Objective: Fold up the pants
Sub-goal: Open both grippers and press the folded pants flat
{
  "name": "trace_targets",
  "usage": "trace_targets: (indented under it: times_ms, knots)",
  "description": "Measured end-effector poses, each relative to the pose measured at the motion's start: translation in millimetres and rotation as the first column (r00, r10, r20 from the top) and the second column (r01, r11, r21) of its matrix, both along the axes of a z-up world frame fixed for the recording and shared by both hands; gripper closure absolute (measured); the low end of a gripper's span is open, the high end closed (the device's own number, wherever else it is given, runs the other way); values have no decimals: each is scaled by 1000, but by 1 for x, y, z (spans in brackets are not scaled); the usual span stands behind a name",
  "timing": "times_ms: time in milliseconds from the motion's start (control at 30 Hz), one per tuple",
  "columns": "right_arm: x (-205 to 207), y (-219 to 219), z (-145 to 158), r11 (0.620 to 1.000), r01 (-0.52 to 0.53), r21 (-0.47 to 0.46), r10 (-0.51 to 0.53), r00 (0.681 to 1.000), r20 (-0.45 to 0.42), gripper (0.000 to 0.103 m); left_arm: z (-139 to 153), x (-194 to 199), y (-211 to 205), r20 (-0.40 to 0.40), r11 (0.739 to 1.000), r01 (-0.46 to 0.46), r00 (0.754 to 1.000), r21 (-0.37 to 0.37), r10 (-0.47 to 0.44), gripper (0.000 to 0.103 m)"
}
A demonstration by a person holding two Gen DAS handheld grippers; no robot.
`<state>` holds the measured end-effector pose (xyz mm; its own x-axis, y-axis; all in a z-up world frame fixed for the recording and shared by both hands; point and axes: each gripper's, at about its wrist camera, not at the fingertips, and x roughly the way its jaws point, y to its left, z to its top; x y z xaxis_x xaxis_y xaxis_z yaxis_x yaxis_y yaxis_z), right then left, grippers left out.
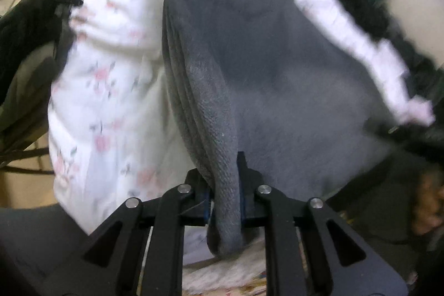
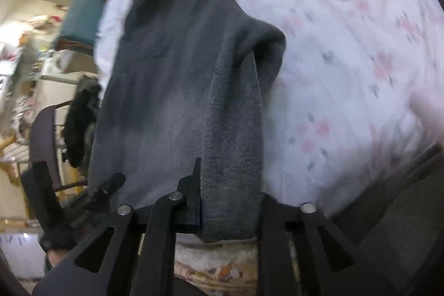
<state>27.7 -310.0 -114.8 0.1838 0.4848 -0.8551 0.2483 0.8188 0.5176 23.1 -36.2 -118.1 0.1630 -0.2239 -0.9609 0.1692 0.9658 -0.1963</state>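
The dark grey, fleecy knit pants (image 1: 277, 79) lie spread over a white bedsheet printed with small pink flowers (image 1: 111, 79), stretching away from both cameras. In the left wrist view a bunched, ribbed-looking edge of the pants runs back between the black fingers of the left gripper (image 1: 226, 201), whose jaws stand narrow and clamp that fold, blue pad edges showing on either side of it. In the right wrist view the pants (image 2: 177, 90) likewise run back into the right gripper (image 2: 227, 199); its jaws are narrow and pinch a thick strip of the cloth, though the right-hand finger is hidden behind the fabric. No brand, label or writing can be read on the cloth or on the tools.

Beyond the far end of the pants in the left view, a black garment (image 1: 369, 15) lies along the sheet's edge, and an olive and black bag (image 1: 25, 54) sits at the left. In the right view a teal box-like thing (image 2: 83, 18) stands past the bed, with a dark chair (image 2: 44, 140) lower left. Motion blur softens the background, so the cluttered shelves there may be kitchen goods.
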Motion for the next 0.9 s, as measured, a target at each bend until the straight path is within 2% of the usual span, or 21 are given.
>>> trace_targets:
  times_ms: [33,67,100,133,167,200,267,300,333,367,433,500,533,600,633,700,733,800,867,900]
  knots:
    - [3,0,-1,1000,-3,-11,3,1000,-6,71,-4,-2,-2,-20,999,5,1000,34,-4,85]
    - [2,-1,1,999,-6,-49,5,1000,-16,68,-2,-6,-4,-8,998,15,1000,59,-14,83]
    - [0,-2,5,996,0,-89,-1,1000,-19,68,8,-12,-8,56,992,47,997,113,-54,75]
    - [-3,-7,11,990,24,-141,-25,1000,-4,68,18,-18,-12,113,987,60,991,149,-77,62]
    - [-8,-11,23,980,54,-189,-52,998,18,68,28,-22,-14,159,985,64,983,160,-90,55]
    - [-12,-17,34,973,84,-214,-76,996,45,68,43,-28,-15,219,985,65,971,159,-100,46]
    - [-14,-30,58,968,142,-205,-118,985,123,67,66,-31,-14,329,989,27,941,148,-75,35]
    - [-12,-32,71,968,155,-199,-120,977,177,66,74,-30,-14,384,991,5,922,135,-57,26]
    - [-6,-30,78,972,138,-192,-95,972,214,66,79,-23,-15,423,993,-9,905,120,-43,22]
    - [1,-25,81,978,96,-184,-50,970,239,66,79,-10,-22,424,994,-3,904,110,-44,22]
    - [24,-6,69,989,-10,-149,44,973,227,67,65,13,-35,361,995,37,930,90,-67,22]
    - [42,9,44,987,-56,-152,84,979,185,69,34,36,-46,263,996,52,962,72,-69,22]
    - [51,16,20,983,-74,-169,96,988,124,69,23,40,-48,226,996,46,972,72,-61,22]
    - [56,22,-18,980,-76,-184,78,997,5,69,-20,42,-46,89,996,30,995,84,-37,22]
    - [54,24,-38,978,-80,-194,69,996,-64,73,-38,36,-41,20,995,19,1000,98,-21,23]
    - [40,27,-62,960,-112,-257,89,991,-97,74,-69,30,-35,-127,995,12,992,96,1,23]
    - [34,30,-63,955,-119,-273,96,991,-95,74,-69,29,-39,-113,992,42,993,115,-29,23]
    - [33,38,-57,937,-153,-314,127,987,-100,71,-68,31,-38,-123,992,49,992,117,-34,23]
    - [36,33,-51,950,-135,-281,105,987,-120,70,-58,33,-29,-112,997,2,994,82,7,23]
    - [38,28,-45,966,-111,-234,85,989,-117,68,-45,35,-23,-98,998,-29,995,56,34,23]
